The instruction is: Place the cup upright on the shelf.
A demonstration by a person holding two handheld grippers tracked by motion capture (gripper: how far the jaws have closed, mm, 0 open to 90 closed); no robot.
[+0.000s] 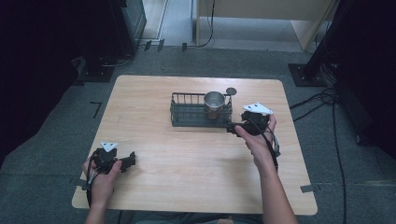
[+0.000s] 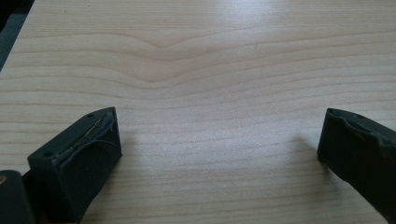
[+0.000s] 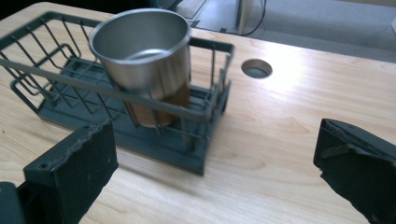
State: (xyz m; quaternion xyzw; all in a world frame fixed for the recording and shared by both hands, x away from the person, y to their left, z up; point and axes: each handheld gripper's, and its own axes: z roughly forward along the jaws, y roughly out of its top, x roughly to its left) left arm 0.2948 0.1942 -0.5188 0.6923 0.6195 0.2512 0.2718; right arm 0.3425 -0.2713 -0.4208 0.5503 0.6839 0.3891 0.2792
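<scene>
A steel cup [image 1: 215,103] [image 3: 144,56] stands upright in the right end of a dark wire rack [image 1: 187,114] [image 3: 56,88] at the table's back middle. My right gripper [image 1: 232,127] [image 3: 215,158] sits just off the rack's right end, open, with nothing between its jaws. Near the front left corner my left gripper [image 1: 131,160] [image 2: 219,144] rests low over bare wood, open and holding nothing.
The wooden table [image 1: 187,168] has a round cable hole [image 1: 231,91] [image 3: 256,68] behind the rack's right end. Grey carpet surrounds the table, with cables [image 1: 322,100] and stand bases at the right and back.
</scene>
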